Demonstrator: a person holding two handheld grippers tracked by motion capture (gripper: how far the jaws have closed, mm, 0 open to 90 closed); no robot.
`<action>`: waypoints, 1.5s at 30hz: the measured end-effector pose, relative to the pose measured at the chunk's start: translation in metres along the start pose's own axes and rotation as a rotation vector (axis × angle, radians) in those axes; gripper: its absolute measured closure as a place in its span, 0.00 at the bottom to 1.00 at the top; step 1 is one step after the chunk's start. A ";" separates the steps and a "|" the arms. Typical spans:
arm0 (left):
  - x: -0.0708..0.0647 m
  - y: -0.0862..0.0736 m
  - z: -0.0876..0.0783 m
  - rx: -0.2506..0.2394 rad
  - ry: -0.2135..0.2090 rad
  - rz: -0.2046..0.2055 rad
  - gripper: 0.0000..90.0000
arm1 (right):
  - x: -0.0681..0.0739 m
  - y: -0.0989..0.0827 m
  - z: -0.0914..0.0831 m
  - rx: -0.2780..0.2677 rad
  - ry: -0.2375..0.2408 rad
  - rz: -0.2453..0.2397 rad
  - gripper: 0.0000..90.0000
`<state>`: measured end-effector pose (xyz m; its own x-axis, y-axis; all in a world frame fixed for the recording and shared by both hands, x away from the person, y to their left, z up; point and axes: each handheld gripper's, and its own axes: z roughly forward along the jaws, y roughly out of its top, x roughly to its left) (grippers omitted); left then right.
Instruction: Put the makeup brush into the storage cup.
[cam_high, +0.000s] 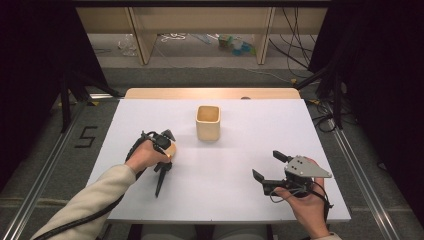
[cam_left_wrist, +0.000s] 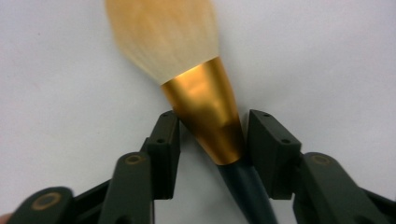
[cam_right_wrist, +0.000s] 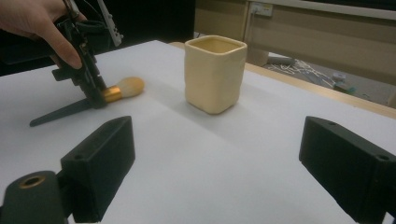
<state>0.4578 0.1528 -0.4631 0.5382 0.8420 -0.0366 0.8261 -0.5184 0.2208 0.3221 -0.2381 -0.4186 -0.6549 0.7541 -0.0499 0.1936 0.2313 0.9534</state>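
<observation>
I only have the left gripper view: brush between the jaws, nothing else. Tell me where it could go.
Observer: A cream square cup stands upright mid-table, beyond the brush and to its right in the high view.
Operator: Say which way the brush points.
Observer: Its bristles point toward the cup and its dark handle toward the person's side.
Operator: Report the other gripper.
Observer: The right gripper sits low at the near right of the table, jaws open with nothing between them.

brush (cam_high: 165, 165) on table (cam_high: 240, 200), cup (cam_high: 208, 122) behind
</observation>
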 end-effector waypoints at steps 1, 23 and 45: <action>0.000 0.000 -0.001 0.006 -0.001 0.004 0.66 | 0.000 0.000 0.001 -0.010 0.001 0.000 0.13; 0.000 0.005 0.000 0.043 -0.004 0.040 0.62 | 0.000 0.000 0.000 0.020 0.012 0.002 0.13; 0.001 0.006 -0.003 0.059 0.003 0.108 0.73 | 0.000 -0.001 0.001 0.020 0.005 0.001 0.14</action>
<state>0.4625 0.1511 -0.4594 0.6238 0.7814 -0.0130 0.7720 -0.6136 0.1657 0.3224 -0.2376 -0.4200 -0.6582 0.7514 -0.0474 0.2091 0.2429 0.9472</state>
